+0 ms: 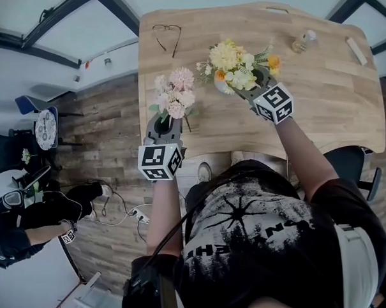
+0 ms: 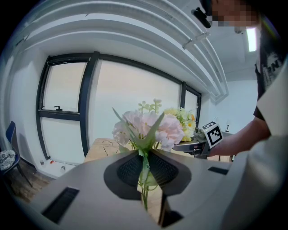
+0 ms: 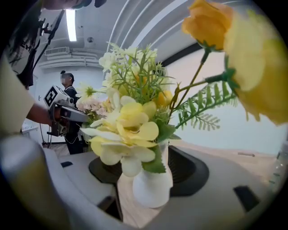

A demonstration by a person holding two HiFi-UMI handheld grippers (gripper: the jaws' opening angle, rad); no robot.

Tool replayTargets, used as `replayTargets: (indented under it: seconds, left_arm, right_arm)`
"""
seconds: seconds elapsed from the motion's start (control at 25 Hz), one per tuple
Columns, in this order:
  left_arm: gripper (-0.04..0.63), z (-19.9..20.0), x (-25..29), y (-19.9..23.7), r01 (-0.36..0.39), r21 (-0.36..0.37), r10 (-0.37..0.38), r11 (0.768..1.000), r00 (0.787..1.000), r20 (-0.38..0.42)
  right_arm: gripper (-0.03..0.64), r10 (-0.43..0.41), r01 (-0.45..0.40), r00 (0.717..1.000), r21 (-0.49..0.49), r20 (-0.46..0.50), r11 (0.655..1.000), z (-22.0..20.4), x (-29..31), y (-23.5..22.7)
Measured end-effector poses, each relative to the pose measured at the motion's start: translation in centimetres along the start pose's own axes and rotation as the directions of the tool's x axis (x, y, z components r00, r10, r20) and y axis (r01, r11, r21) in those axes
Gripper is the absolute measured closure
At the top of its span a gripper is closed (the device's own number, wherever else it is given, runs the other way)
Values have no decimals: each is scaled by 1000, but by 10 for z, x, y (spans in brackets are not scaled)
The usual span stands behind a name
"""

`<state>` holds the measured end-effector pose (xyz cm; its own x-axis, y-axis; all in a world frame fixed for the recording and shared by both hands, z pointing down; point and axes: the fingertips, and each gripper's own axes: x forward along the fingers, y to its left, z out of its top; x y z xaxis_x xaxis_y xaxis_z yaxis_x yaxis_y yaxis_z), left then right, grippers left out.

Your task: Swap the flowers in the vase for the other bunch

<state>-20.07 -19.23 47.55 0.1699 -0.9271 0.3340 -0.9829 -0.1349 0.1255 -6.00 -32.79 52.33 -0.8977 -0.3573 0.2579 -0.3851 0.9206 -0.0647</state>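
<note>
My left gripper (image 1: 165, 121) is shut on the green stems of a pink flower bunch (image 1: 176, 93), held upright over the table's left front edge. In the left gripper view the stems run down between the closed pads and the pink blooms (image 2: 146, 130) rise above my left gripper (image 2: 145, 168). A small white vase (image 1: 222, 86) with a yellow and white bunch (image 1: 237, 64) stands on the table. My right gripper (image 1: 246, 89) reaches it from the front. In the right gripper view the vase (image 3: 153, 186) stands between the open jaws of my right gripper (image 3: 150, 175), with table showing left of it.
The wooden table (image 1: 325, 106) also carries a pair of glasses (image 1: 166, 33) at the far left, a small bottle (image 1: 303, 42) and a pale block (image 1: 356, 50) at the far right. A chair (image 1: 41, 125) and another person (image 1: 30, 218) are on the floor to the left.
</note>
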Motion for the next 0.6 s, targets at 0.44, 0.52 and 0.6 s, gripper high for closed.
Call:
replayTargets:
  seconds: [0.44,0.52,0.6]
  left_arm:
    - [543,-2,-6,-4,52,4,-52,999,999,14]
    - [543,-1,-9,-5,68,6,-68,998,997,21]
    - [543,-1,-13,-6,86,9,-86,996,996,30]
  right_arm:
    - [351,-60,60,998,25,12,998,-4,-21,10]
    - [351,-87,86,996,35,18,996,-3,-29,13]
    - [351,-118,117,993,45,20,992,-1,-36,15]
